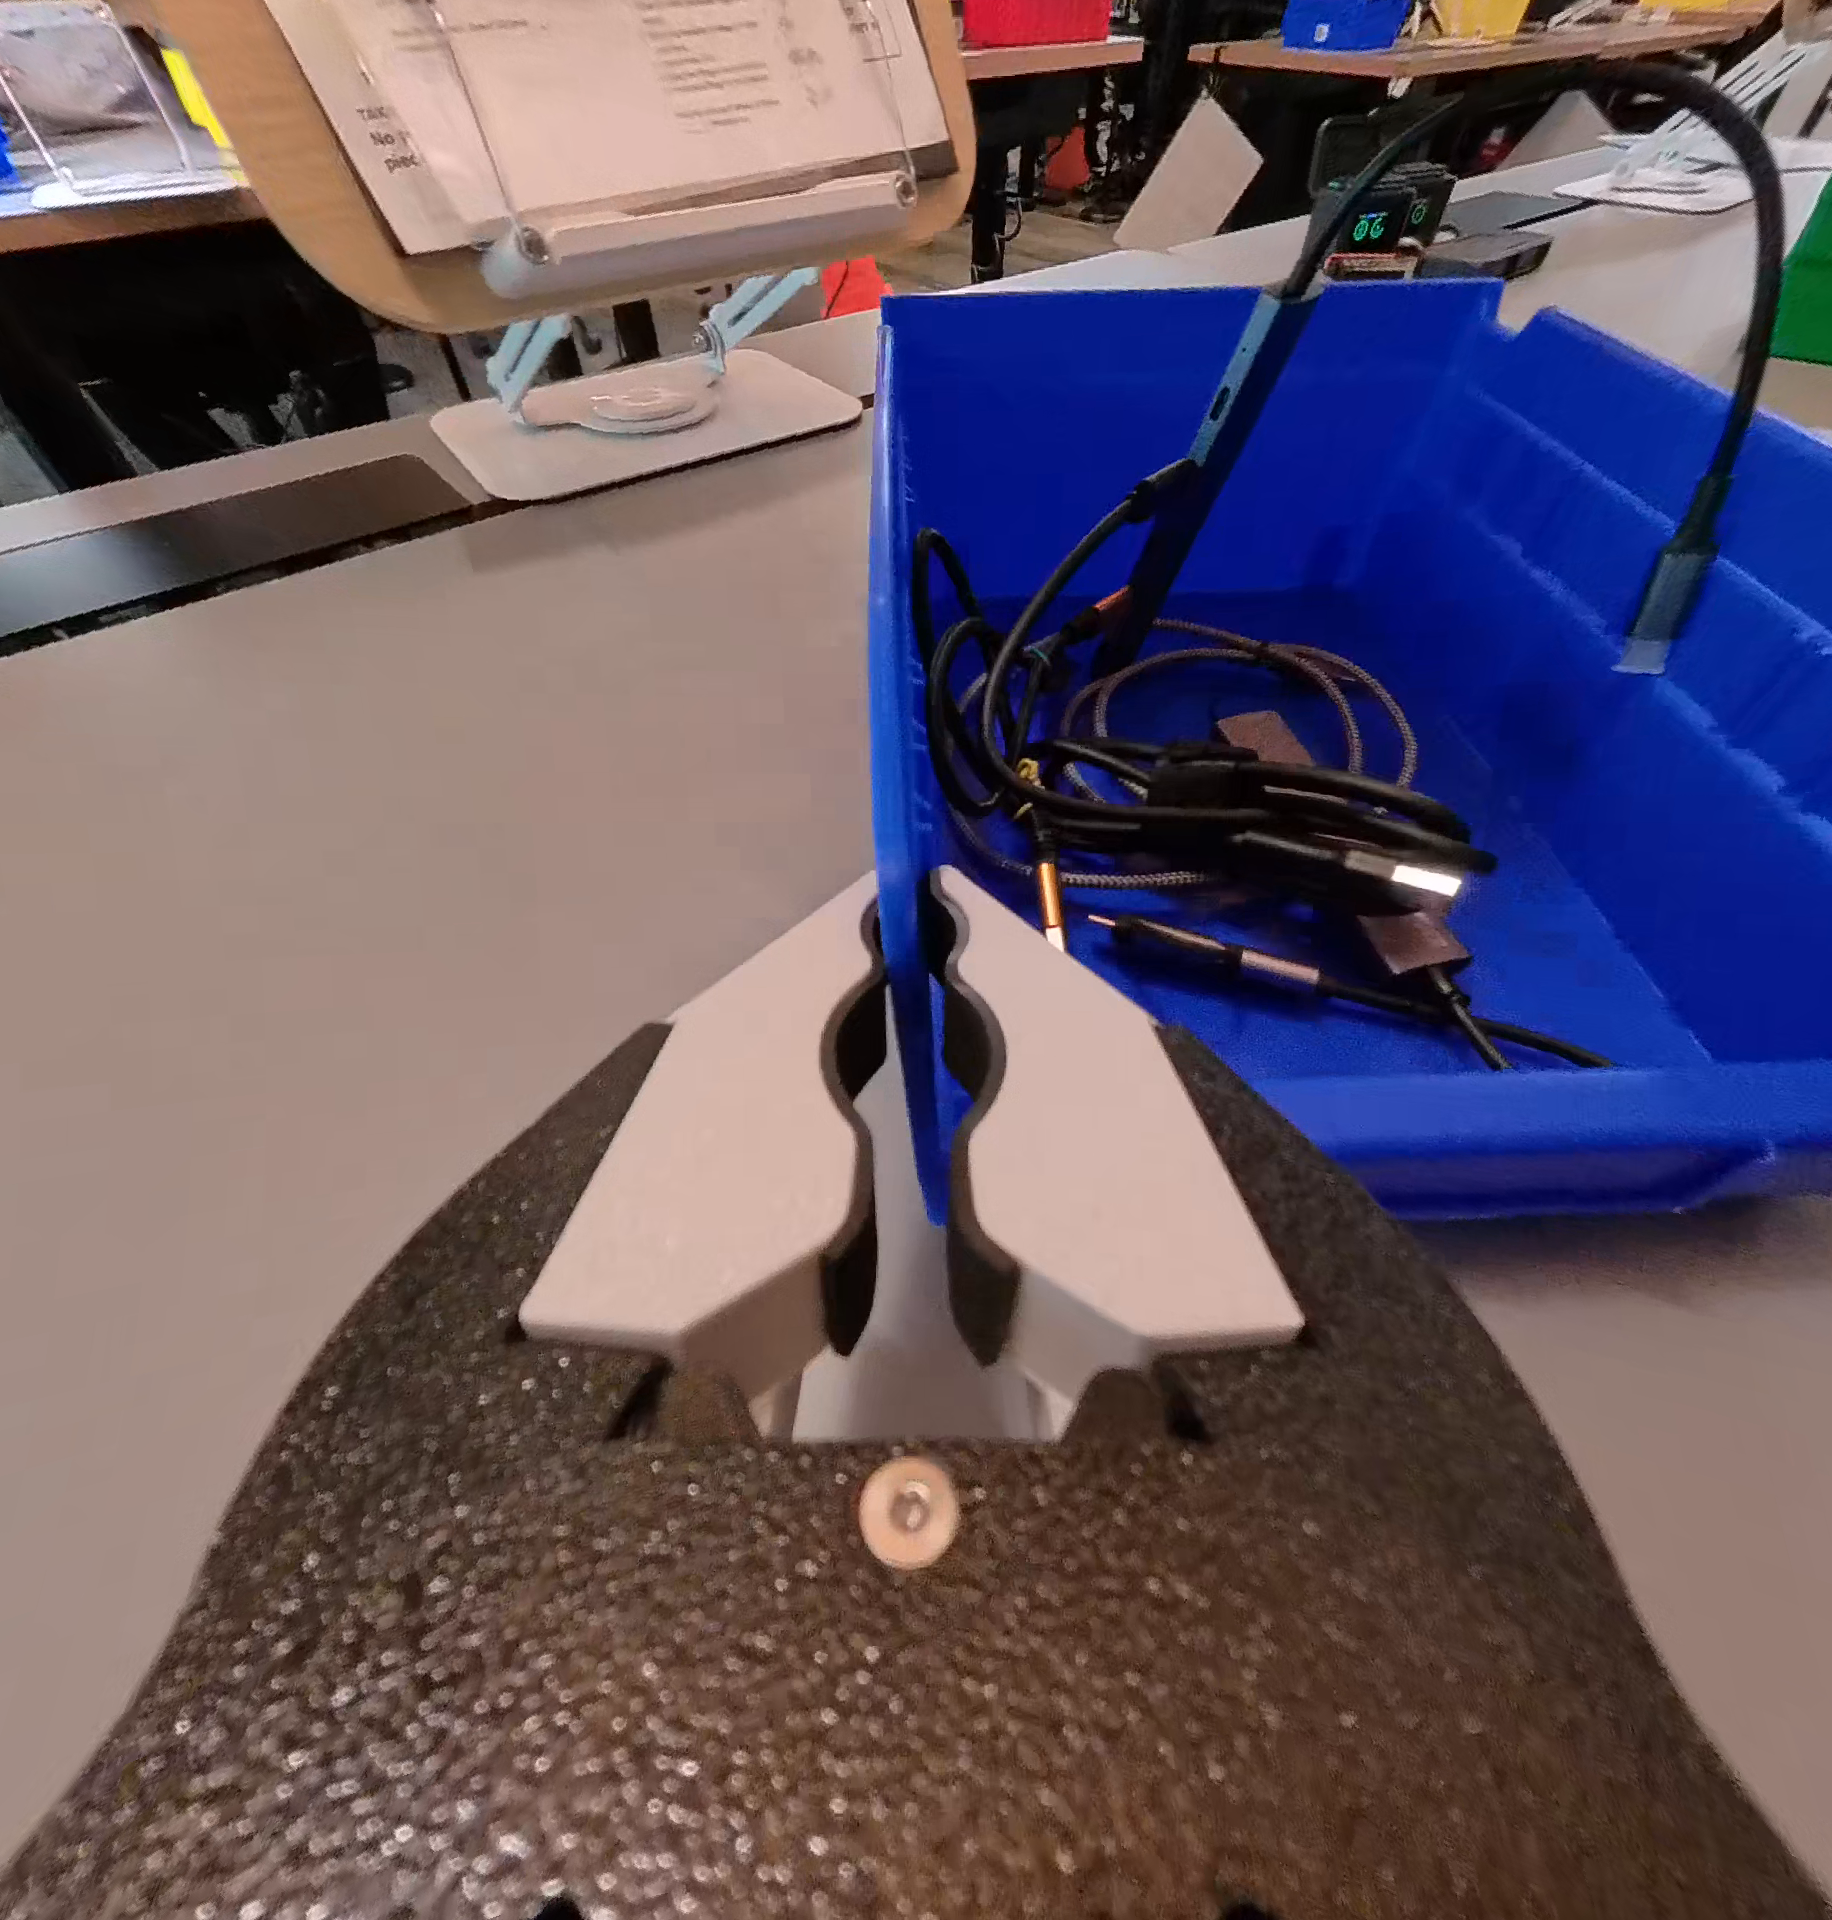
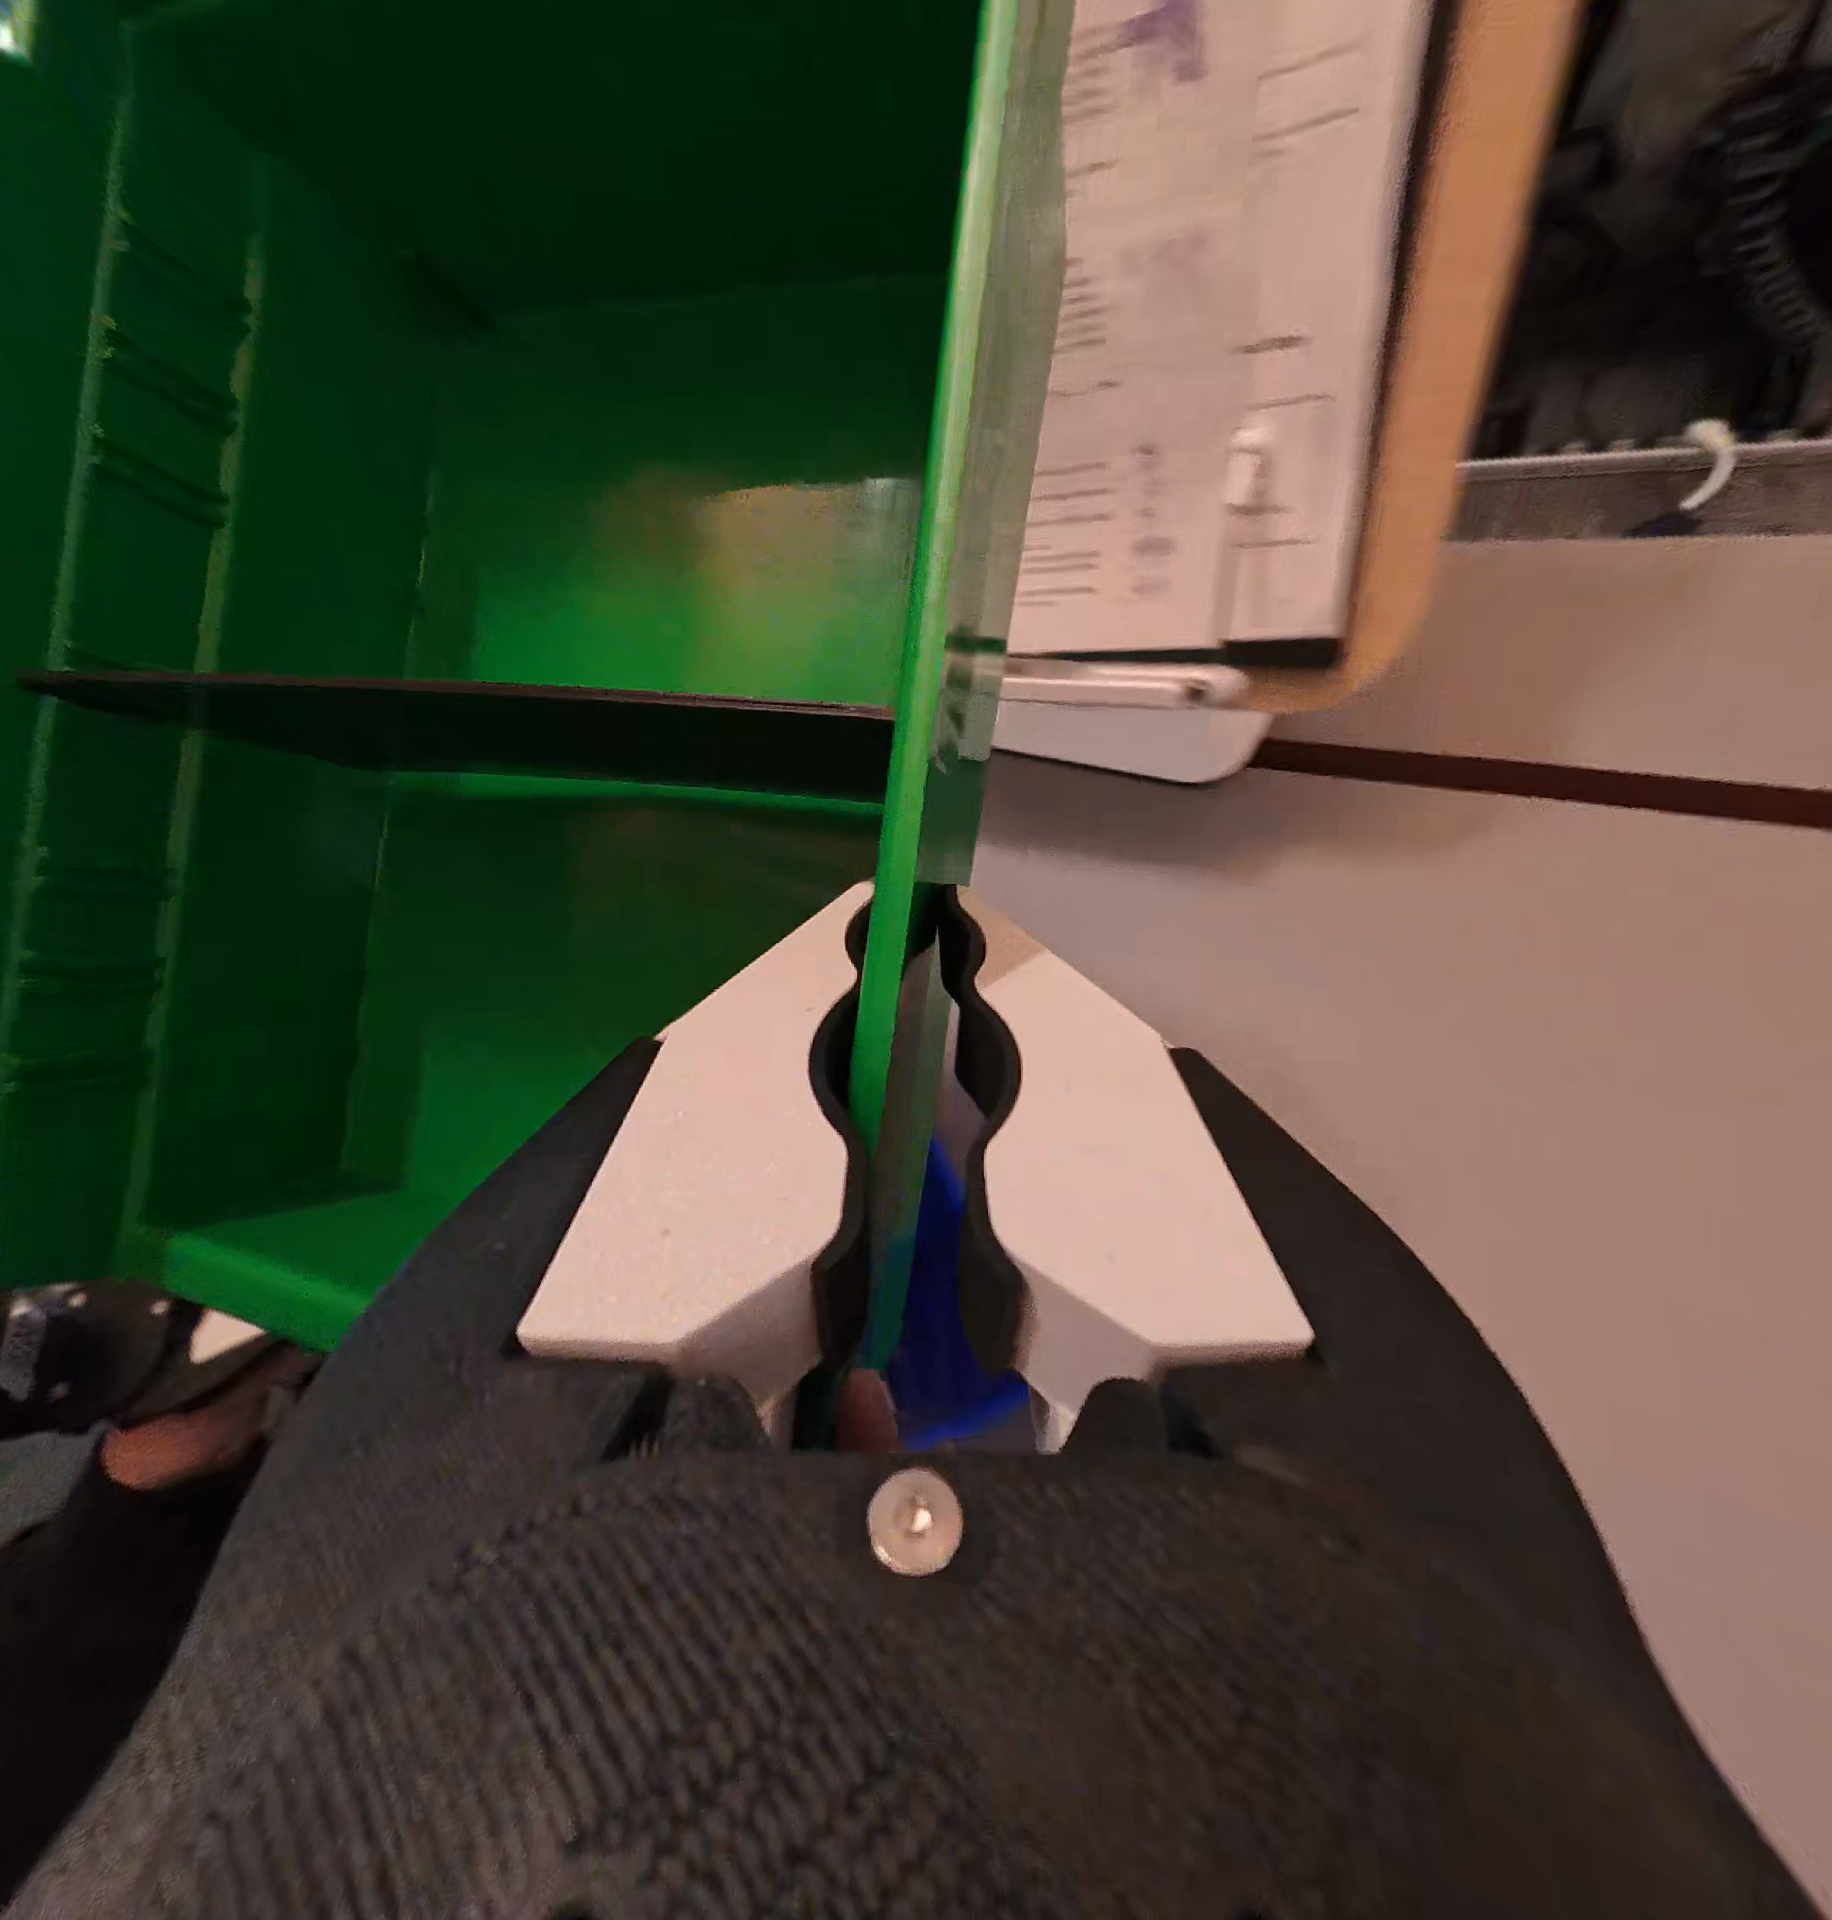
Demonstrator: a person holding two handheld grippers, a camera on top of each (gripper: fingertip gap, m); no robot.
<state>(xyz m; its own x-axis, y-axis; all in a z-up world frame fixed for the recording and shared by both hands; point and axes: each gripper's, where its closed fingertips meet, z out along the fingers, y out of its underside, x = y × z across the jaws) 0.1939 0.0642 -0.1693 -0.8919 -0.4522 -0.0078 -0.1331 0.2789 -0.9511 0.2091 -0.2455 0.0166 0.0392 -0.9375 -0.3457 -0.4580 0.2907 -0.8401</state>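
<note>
My left gripper is shut on the left side wall of a blue plastic bin that rests on the grey table. Inside the bin lies a tangle of black and braided cables with plugs. A blue flat device leans against the bin's back wall, and a black braided cable hangs over its right side. My right gripper is shut on the right side wall of a green plastic bin, which is tipped on end. A black divider crosses the green bin's inside.
A wooden-backed stand with papers sits on a flat base at the table's back; it also shows in the right wrist view. A small device with green lights sits behind the blue bin. The green bin's edge shows at right. About 35 cm separates my left fingertips from my right.
</note>
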